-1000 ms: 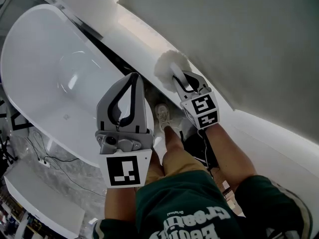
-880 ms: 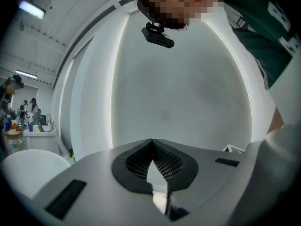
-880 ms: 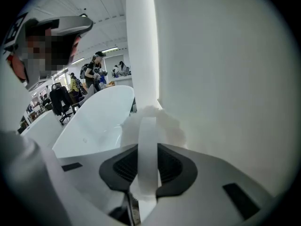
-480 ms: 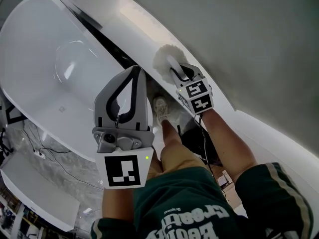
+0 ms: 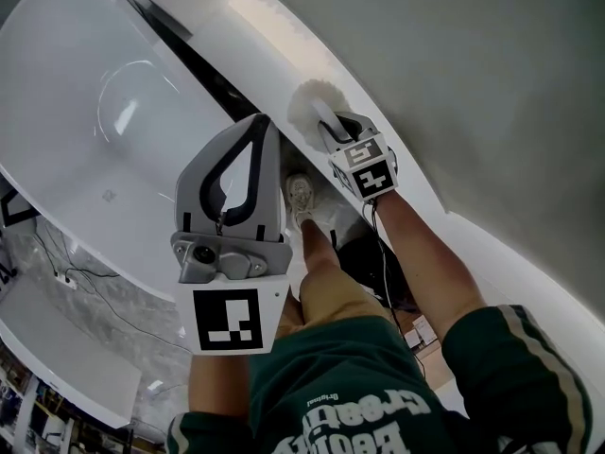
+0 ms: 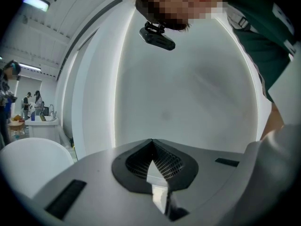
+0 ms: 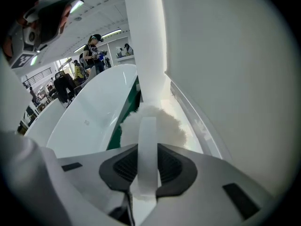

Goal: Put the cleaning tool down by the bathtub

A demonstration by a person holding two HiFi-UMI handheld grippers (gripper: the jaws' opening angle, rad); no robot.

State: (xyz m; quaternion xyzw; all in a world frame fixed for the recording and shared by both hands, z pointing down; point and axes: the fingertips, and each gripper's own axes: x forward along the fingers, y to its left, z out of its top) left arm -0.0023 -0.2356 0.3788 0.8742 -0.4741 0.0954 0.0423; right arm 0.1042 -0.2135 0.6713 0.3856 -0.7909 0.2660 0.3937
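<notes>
Head view, looking steeply down. The bathtub [image 5: 90, 112] fills the left and far-left of the scene. A dark strip [image 5: 203, 69] runs along its right edge, and right of that lies a white ledge [image 5: 269, 41] at the foot of a grey wall [image 5: 473, 74].

The right gripper [image 5: 333, 132] is held out over the ledge, just right of the dark strip. Its jaws pinch the flat white handle [image 7: 146, 147] of the cleaning tool [image 5: 310, 110], a duster with a fluffy white head. The handle stands upright between the two dark pads, which press on it from both sides. The fluffy head lies beyond the jaw tips, over the ledge and close beside the bathtub's rim. Whether it touches the ledge cannot be told.

The left gripper [image 5: 253, 135] is held nearer the person, to the left of the right gripper and over the near rim of the bathtub. Its jaws are pressed together, tips meeting, with nothing between them. Its own view looks up at the grey wall.

Between the two grippers and below them, the person's shoe [image 5: 301, 195] and bare leg [image 5: 326, 272] stand on the floor by the bathtub. A green shirt [image 5: 350, 395] fills the near edge of the scene.

In the right gripper view a white column [image 7: 143, 41] rises at the far end of the ledge, and other people [image 7: 94, 51] stand far off beyond the bathtub.
</notes>
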